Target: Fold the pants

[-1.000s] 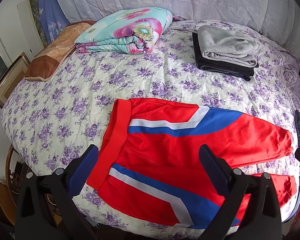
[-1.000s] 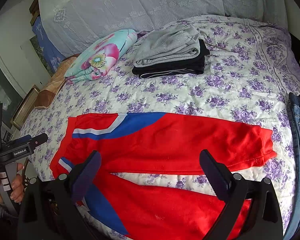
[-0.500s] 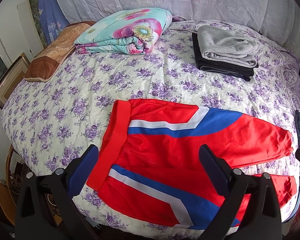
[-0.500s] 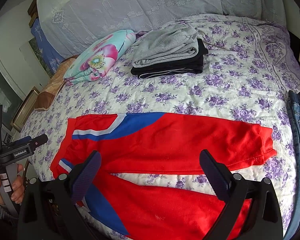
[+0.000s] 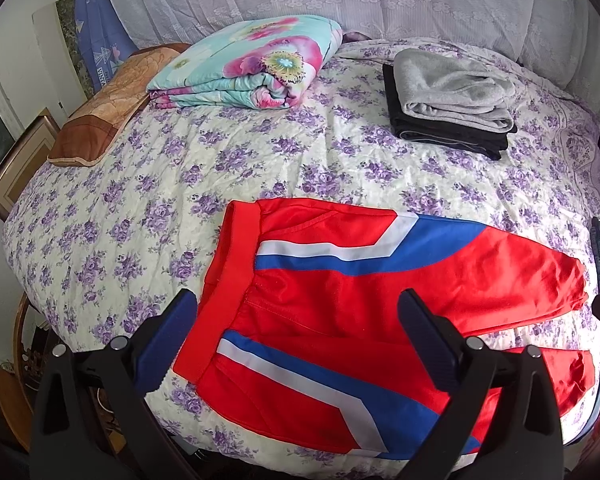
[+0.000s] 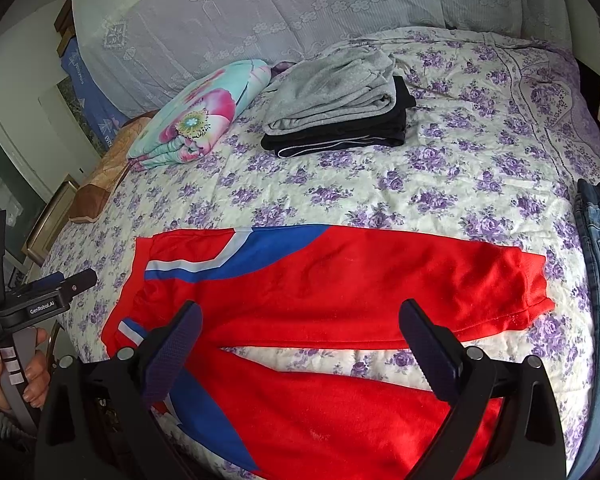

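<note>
Since the earlier frame, little has shifted; both claws remain hovering. Left claw (image 5: 296,334): jaws wide apart, empty, above the waistband at 6 o'clock. Red track pants (image 6: 340,280) lie flat on the bed (image 6: 440,184). Right claw (image 6: 300,340): wide apart, empty, over the legs.

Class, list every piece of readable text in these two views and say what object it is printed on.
"GenRobot.AI": on the body of the left tool.
Small white label below it on the same tool: too blurred to read.
Blue cloth by the wall: white print, too small to read.
</note>
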Tool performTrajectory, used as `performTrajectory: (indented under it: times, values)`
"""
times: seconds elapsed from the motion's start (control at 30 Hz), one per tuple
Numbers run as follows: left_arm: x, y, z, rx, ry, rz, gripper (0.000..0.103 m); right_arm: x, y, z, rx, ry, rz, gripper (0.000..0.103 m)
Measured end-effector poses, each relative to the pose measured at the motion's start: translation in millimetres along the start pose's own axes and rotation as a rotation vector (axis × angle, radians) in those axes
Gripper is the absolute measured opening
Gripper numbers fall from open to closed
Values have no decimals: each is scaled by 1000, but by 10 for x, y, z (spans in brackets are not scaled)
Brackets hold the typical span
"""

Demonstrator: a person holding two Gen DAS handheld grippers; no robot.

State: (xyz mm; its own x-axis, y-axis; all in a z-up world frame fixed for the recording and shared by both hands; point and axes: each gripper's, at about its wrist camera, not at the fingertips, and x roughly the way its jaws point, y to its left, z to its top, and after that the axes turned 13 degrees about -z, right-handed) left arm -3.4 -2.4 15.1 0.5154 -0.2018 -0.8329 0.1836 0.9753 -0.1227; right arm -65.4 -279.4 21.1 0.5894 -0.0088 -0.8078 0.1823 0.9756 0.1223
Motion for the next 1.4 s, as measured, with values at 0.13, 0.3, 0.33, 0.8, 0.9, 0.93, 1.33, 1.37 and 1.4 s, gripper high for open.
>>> performTrajectory:
  times: [0.13,0.3,0.33,0.8,0.9,0.93,1.33,1.37,1.4]
  values:
    - [18,14,17,-4,1,1,98,6,-2,-2,4,0,-1,99]
    - [17,15,11,-5,1,0,98,12,-4,1,4,2,-1,99]
    - [24,20,17,-8,2,-1,98,10,-5,-1,4,2,0,99]
    - [124,11,20,-13,14,-1,98,89,-77,39,40,10,3,99]
    - [159,83,20,-45,30,-21,98,93,-95,37,41,11,-2,99]
    - [174,120,15,-61,38,-32,98,92,-102,30,43,12,-5,99]
    - [268,281,14,-105,89,-17,98,141,-248,-14,96,22,-5,99]
    - [267,302,15,-109,89,-16,98,142,-259,-10,98,20,-5,99]
    - [264,331,23,-116,89,-14,98,143,-270,-7,101,19,-4,99]
